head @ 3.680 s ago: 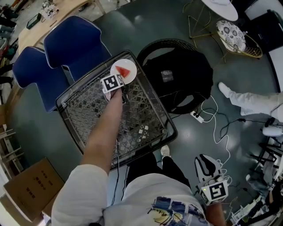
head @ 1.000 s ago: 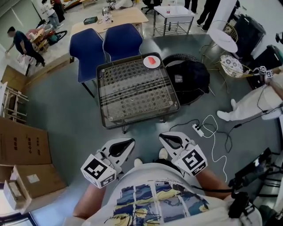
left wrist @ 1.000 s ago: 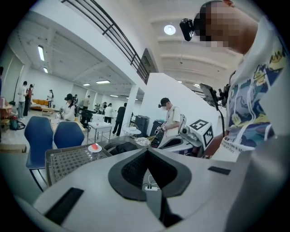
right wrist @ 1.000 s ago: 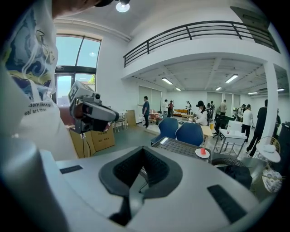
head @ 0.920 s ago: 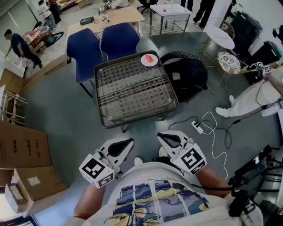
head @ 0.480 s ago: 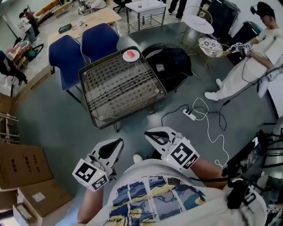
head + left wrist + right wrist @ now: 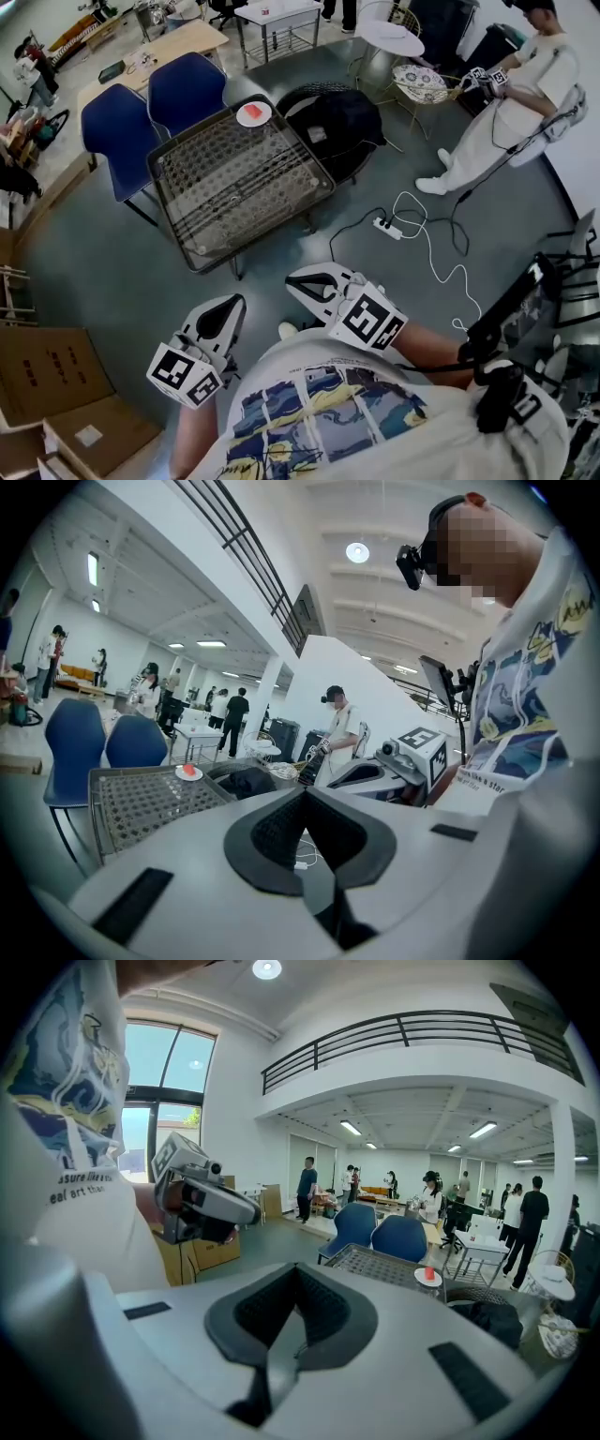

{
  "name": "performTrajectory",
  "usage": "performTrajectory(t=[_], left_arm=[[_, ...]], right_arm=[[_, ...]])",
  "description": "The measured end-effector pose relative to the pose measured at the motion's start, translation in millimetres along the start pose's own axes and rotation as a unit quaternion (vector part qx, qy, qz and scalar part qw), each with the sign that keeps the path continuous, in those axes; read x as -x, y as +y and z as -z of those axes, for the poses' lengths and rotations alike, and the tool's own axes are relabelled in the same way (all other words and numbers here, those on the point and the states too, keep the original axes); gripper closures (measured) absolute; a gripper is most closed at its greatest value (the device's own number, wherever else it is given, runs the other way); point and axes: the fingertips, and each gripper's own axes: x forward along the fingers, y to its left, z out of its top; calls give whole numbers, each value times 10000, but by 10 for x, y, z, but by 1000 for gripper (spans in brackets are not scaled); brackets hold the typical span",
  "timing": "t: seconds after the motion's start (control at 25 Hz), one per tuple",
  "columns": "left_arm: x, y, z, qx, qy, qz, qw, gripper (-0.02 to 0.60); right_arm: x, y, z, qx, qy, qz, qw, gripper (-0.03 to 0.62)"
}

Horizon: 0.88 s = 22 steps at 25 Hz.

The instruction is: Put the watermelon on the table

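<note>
We hold both tongs low in the head view, close to our shirt and well apart from the bench. The left tongs sit at the lower left, jaws pressed together with nothing between them. The right tongs sit just right of centre, jaws likewise closed and empty.

The watermelon slice lies on a white plate at the far corner of the bench, in the upper left part of the frame. In the left tongs' own view the slice shows as a small red spot at mid left; in the right tongs' view it is at the right.

Two blue chairs stand just beyond the bench. A black bag rests to its right, and a power strip lies on the floor.
</note>
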Motion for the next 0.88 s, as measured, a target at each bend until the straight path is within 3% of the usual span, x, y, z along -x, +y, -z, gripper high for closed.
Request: performTrajectory(t=[0.88], left_arm=[[179,123,131,28,-54,-90,9999,572]], right_arm=[[-212,169,-30,230,108,-149,9996,585]])
